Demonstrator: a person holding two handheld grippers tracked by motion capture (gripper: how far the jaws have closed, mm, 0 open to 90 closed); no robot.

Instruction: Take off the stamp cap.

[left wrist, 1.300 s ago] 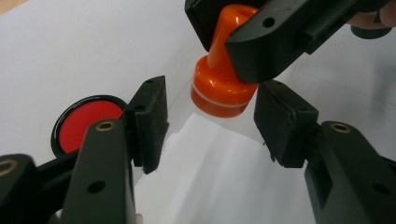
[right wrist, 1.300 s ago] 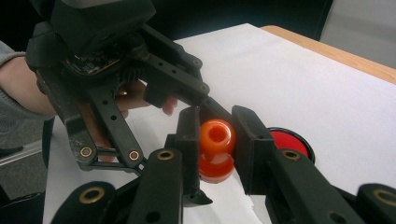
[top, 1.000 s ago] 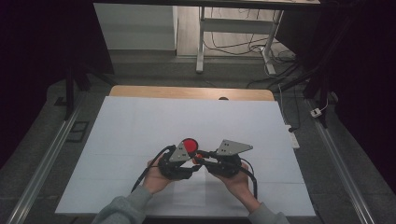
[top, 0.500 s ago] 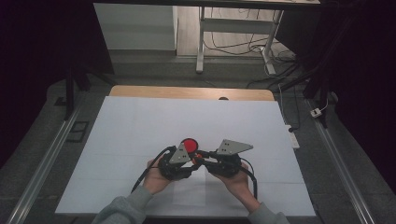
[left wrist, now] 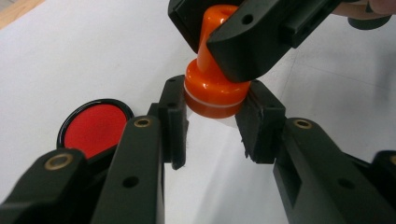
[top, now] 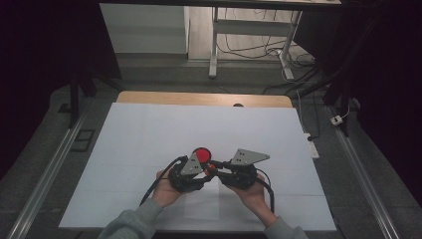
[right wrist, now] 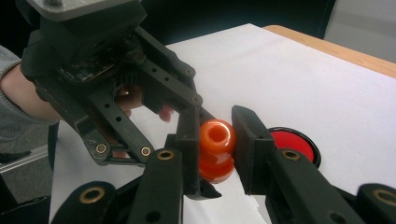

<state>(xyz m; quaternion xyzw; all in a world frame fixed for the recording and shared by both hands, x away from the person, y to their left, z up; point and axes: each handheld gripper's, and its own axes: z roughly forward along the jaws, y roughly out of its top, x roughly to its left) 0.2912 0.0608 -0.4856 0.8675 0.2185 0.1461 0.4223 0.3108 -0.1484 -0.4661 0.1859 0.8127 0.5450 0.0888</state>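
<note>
Item: we list one orange stamp, a knob handle over a wider round base ringed by a pale band.
Place: we find the stamp held clear above the white sheet on the desk, between the two hand-held grippers, at the near middle of the sheet.
Right hand-held gripper: we see its jaws narrow, clamped on the stamp's knob handle; in the left gripper view it comes in from the top of the picture.
Left hand-held gripper: we see its jaws have just been closing, and the pads now press the stamp's base from both sides, the base between them.
Grip, both: we note that the stamp is held at two heights, handle by the right, base by the left.
Tilt: we see the stamp leaning in the left gripper view, handle toward the upper right.
Ink pad: we record a round red pad in a black rim, flat on the sheet just beyond the left hand-held gripper, apart from the stamp.
Hands: we see a left hand and a right hand in grey sleeves, each around its gripper's body at the near edge of the sheet.
Plates: we note a grey three-cornered plate on top of each gripper.
</note>
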